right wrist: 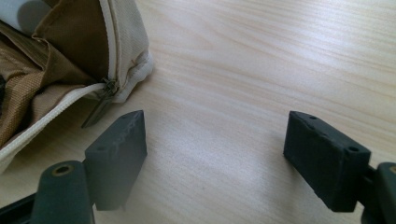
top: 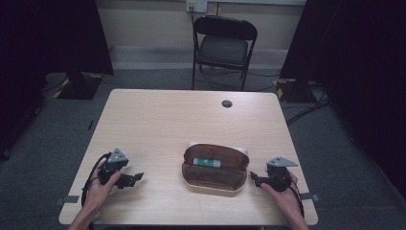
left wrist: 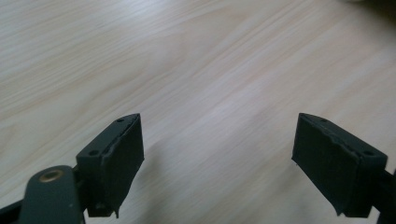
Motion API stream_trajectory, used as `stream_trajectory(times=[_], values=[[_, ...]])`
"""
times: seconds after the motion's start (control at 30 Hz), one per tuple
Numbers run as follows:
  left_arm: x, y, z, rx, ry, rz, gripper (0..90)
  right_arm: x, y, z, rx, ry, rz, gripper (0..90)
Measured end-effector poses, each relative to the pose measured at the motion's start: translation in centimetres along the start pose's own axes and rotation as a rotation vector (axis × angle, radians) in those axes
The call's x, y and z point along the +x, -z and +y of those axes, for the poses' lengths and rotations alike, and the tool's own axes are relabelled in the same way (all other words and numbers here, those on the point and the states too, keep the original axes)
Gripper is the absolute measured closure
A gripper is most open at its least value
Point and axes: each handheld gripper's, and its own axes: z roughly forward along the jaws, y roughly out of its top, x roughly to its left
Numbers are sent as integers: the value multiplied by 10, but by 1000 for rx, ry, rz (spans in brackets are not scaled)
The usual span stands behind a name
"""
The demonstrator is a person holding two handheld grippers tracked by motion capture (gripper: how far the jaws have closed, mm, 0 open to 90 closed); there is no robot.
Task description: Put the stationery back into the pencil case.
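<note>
1. So, nearest the person, both hands sat low at the front of the table (top: 158, 115). The left gripper (top: 139, 177) had its jaws wide apart with nothing but bare wood between them, well apart from the pencil case (top: 215, 167).
2. Over on the other side, the right gripper (top: 252, 177) was spread open too, empty, and parked just beside the right end of the case. In the right gripper view the zipper pull (right wrist: 96, 112) hung at that corner, a bit left of the near jaw and not touching it.
3. The case lay unzipped and flapped open at the front middle of the table, with a white and green tube (top: 207, 162) lying inside along the back edge.
4. My guess was that closing the case was the job, so I'd have gone for the pull with the right gripper: swing left, come in low, and pinch the tab flat rather than the fabric around it.
5. I'd also have brought the left gripper across to pin the other end, since a soft case would likely slide or bunch when the zip got tugged.
6. Farther back were just a small dark cap (top: 227, 103) in the tabletop and a folding chair (top: 224, 48) behind, neither in the way.
</note>
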Motion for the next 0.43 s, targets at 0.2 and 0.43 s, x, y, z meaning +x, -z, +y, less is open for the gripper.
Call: stream_trajectory(times=[0.2, 0.43], values=[[1, -8, -10, -1, -14, 4, 146, 0, 0, 0, 0, 1, 0, 205], [-2, -14, -14, -56, -28, -10, 57, 0, 0, 0, 1, 0, -6, 199]])
